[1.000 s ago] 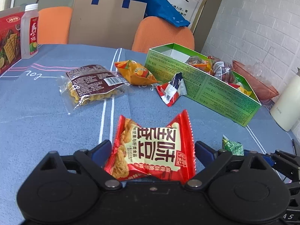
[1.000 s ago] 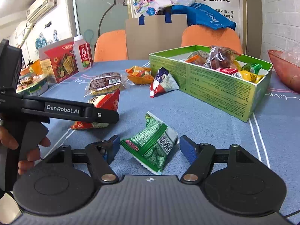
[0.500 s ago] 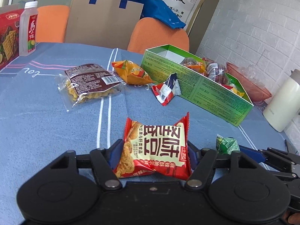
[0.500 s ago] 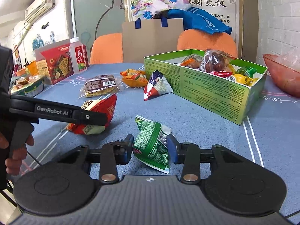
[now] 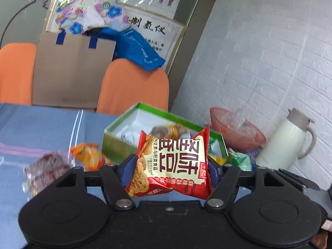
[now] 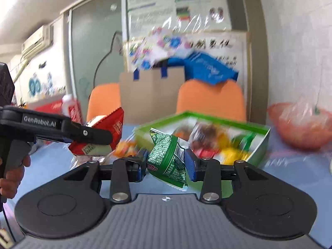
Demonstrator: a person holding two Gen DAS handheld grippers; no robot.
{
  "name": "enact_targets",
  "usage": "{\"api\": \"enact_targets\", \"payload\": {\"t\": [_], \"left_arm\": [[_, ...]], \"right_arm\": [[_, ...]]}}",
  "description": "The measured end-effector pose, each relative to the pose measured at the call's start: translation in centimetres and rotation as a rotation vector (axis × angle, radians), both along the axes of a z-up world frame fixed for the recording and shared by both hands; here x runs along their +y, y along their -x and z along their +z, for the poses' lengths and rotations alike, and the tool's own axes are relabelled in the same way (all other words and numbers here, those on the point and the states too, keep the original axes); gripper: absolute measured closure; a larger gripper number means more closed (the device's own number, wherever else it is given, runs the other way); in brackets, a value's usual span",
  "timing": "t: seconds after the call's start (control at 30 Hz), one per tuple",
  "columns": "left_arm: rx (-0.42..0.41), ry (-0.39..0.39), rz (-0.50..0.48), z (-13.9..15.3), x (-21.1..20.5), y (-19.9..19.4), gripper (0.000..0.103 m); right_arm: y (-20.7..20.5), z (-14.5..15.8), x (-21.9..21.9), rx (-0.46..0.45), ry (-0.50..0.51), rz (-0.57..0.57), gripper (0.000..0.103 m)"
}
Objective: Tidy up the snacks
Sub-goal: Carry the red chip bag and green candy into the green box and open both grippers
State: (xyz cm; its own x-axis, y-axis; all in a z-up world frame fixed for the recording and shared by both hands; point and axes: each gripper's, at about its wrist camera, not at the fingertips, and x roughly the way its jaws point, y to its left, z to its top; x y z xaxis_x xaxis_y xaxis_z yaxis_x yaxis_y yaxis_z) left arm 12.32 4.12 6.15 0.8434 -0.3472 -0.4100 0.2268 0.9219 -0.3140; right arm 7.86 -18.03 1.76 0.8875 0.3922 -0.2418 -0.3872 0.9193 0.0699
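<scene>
My left gripper (image 5: pixel 169 169) is shut on a red snack packet (image 5: pixel 172 164) and holds it in the air in front of the green box (image 5: pixel 116 145), which holds several snacks. My right gripper (image 6: pixel 166 162) is shut on a green snack packet (image 6: pixel 168 159), also lifted, before the same green box (image 6: pixel 259 143). In the right wrist view the left gripper (image 6: pixel 97 137) shows at the left with the red packet (image 6: pixel 108 128). An orange packet (image 5: pixel 89 155) and a brown packet (image 5: pixel 45 168) lie on the blue table (image 5: pixel 41 124).
A white thermos jug (image 5: pixel 286 141) and a red bowl (image 5: pixel 238 137) stand right of the box. Two orange chairs (image 5: pixel 134 87) and a cardboard bag (image 5: pixel 70 72) stand behind the table. A red carton (image 6: pixel 49 105) and a bottle (image 6: pixel 70 105) stand at far left.
Both grippers have lifted their packets off the table and moved toward the green box. The views are tilted up and blurred with motion.
</scene>
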Motion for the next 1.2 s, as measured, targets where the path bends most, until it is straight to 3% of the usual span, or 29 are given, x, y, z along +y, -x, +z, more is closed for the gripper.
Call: {"api": "enact_targets", "payload": {"t": [0.17,0.23,0.47,0.53,0.57,0.6,0.67,0.77,1.0,1.17,1.2], "left_arm": [[-0.016,0.039,0.025,1.4,-0.8,-5.0,0.008],[-0.015,0.029,0.036,1.4,-1.3,-6.9,0.012],[0.064,0.021,0.04,-1.9,-2.6,-12.3,0.012],[0.065,-0.02,0.056,-3.1,-3.1,-13.2,0.003],[0.071,-0.051,0.06,-3.6,-3.4,-13.6,0.0],[0.08,-0.073,0.057,-4.0,-3.6,-13.7,0.0],[0.072,-0.092,0.055,-4.5,-3.7,-13.4,0.0],[0.052,-0.084,0.056,-4.5,-3.4,-12.8,0.0],[-0.031,-0.023,0.098,-1.5,-2.0,-9.8,0.0],[-0.05,0.021,0.135,0.2,-0.6,-7.0,0.0],[-0.05,0.022,0.142,0.3,-0.3,-6.4,0.0]], "right_arm": [[-3.1,0.8,-1.5,-0.062,0.017,-0.099,0.036],[-4.5,0.7,-2.0,-0.071,0.031,-0.144,0.036],[-8.6,-0.8,-2.8,-0.057,0.05,-0.214,0.036],[-9.6,-1.8,-2.6,-0.053,0.072,-0.213,0.031],[-10.0,-2.5,-2.4,-0.043,0.094,-0.191,0.024],[-10.5,-3.2,-2.0,-0.006,0.134,-0.162,0.0],[-10.6,-4.4,-1.4,0.035,0.201,-0.153,0.0],[-9.6,-5.0,-1.1,0.001,0.237,-0.17,0.0],[-6.7,-1.9,-1.1,-0.083,0.163,-0.157,0.0],[-5.5,-0.6,1.0,-0.122,0.133,-0.043,0.0],[-5.6,-0.6,1.6,-0.11,0.137,-0.026,0.008]]}}
